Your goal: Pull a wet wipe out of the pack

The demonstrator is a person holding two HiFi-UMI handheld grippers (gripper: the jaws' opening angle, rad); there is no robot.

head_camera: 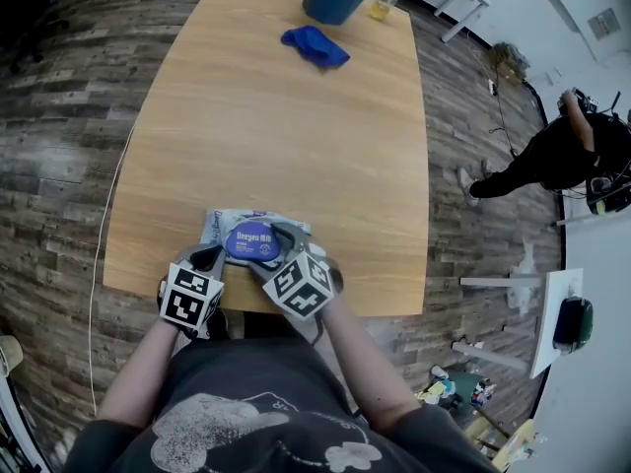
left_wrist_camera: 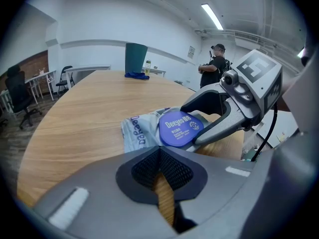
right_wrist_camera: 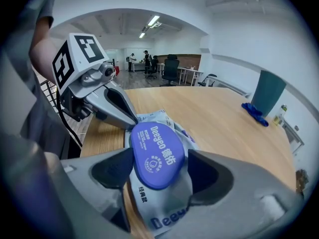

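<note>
Blue lid is closed on the pack at the table's near edge. Your right gripper is spread around the lid. Your left gripper is pressed together, empty, beside the pack. Gripping the lid with the pack unpinned may lift the pack or drag it off the edge.

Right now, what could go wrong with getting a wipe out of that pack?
1. The blue lid is shut, and the right claw stands open around it. Closing on its smooth top, it may just slip off.
2. The pack lies near the table edge, and the left claw is shut on nothing, so a tug might drag the soft pack off.
</note>
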